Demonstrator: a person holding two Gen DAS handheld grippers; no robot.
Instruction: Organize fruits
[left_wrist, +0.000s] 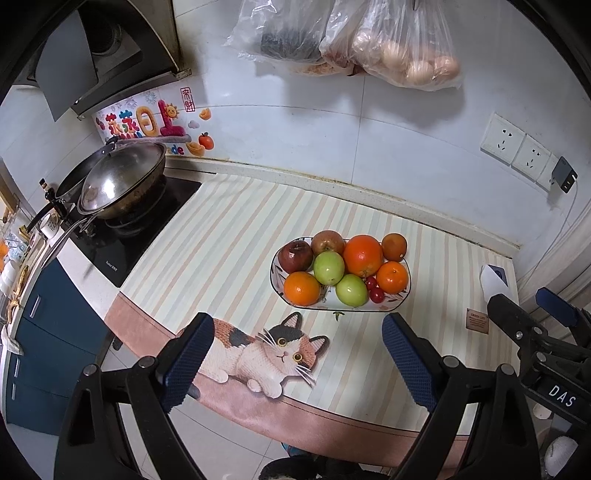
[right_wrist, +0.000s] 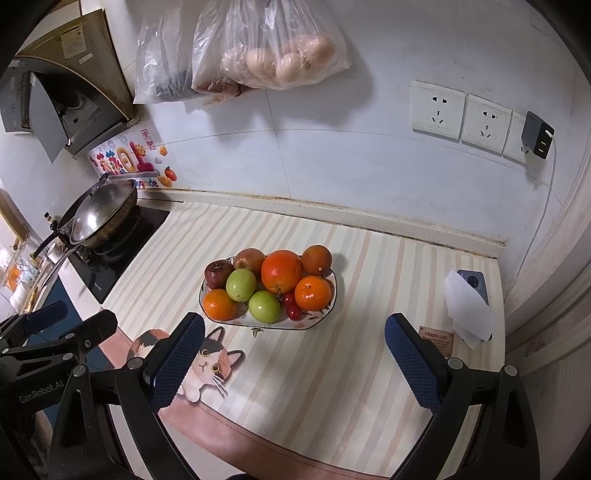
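- An oval white ceramic plate with a dark rim (left_wrist: 400, 300) sits mid-counter on a striped cloth with a printed calico cat (left_wrist: 229, 229); it carries glossy oranges (left_wrist: 363, 255), smooth green apples (left_wrist: 328, 267), dark red apples (left_wrist: 295, 255) and small red cherries (left_wrist: 376, 294).
- The left claw (left_wrist: 297, 363), with blue textured pads, is spread wide and holds nothing; the right claw (right_wrist: 294, 363) likewise.
- Only the right view clearly shows the folded white tissue (right_wrist: 467, 312) and the dark wall charger (right_wrist: 537, 136); the left view shows more of the steel wok (left_wrist: 122, 181).
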